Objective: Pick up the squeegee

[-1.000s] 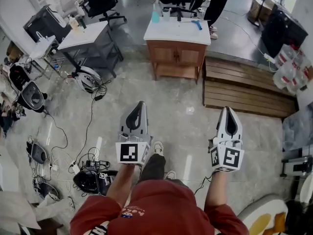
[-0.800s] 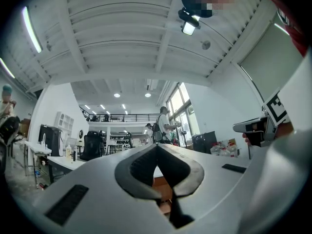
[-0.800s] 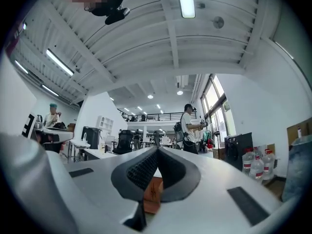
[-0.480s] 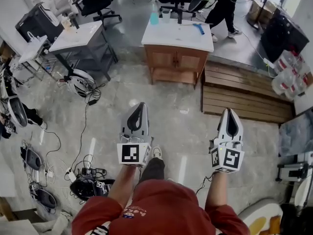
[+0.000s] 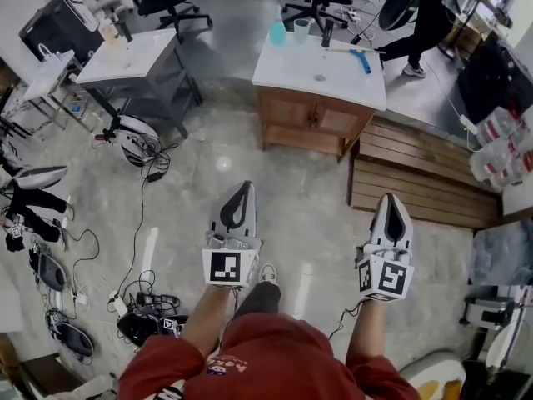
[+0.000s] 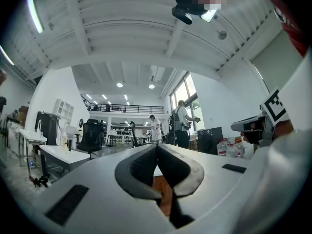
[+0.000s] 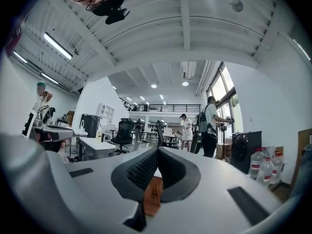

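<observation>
The squeegee (image 5: 360,59), blue-handled, lies on the white top of a wooden cabinet (image 5: 315,120) far ahead in the head view. My left gripper (image 5: 241,187) and right gripper (image 5: 392,198) are held out side by side over the floor, well short of the cabinet. Both point toward it. In the left gripper view the left gripper (image 6: 157,147) has its jaws together with nothing between them. The right gripper (image 7: 157,150) is likewise shut and empty in the right gripper view. The cabinet's wood shows just past both jaw tips.
A teal bottle (image 5: 277,32) and a cup (image 5: 301,30) stand at the cabinet top's back edge. A slatted wooden platform (image 5: 416,182) lies right of the cabinet, a grey desk (image 5: 125,57) to its left. Cables and gear (image 5: 141,315) litter the floor at left. A person (image 5: 425,15) stands behind.
The cabinet has drawn nearer and larger in the head view as I walk forward. Both grippers stay shut and level. The person behind the cabinet has stepped to the right.
</observation>
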